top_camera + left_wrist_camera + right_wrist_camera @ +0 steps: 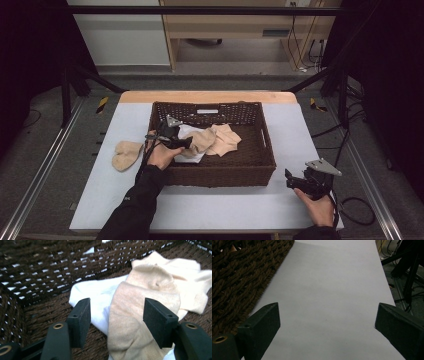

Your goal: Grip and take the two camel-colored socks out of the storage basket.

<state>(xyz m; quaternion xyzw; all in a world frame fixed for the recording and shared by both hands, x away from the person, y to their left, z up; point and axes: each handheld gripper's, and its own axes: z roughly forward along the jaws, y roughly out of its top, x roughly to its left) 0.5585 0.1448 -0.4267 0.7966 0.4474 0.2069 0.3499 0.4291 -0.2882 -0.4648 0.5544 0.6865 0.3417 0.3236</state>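
Left gripper view: tan sock (140, 315) lies on the basket floor, partly over a white cloth (95, 300), with a paler cream sock (190, 282) just beside it on the far side. Left gripper (116, 320) jaws wide apart, straddling the tan sock's near part, not closed on it. Woven basket (37, 270) wall is close on the left. High view: left gripper (172, 140) sits inside the basket (250, 170) at its left end; another tan sock (125, 154) lies outside on the table (210, 205), just left of the basket. Right gripper (300, 181) hovers near the basket's right front corner, over bare table, jaws wide, holding nothing.
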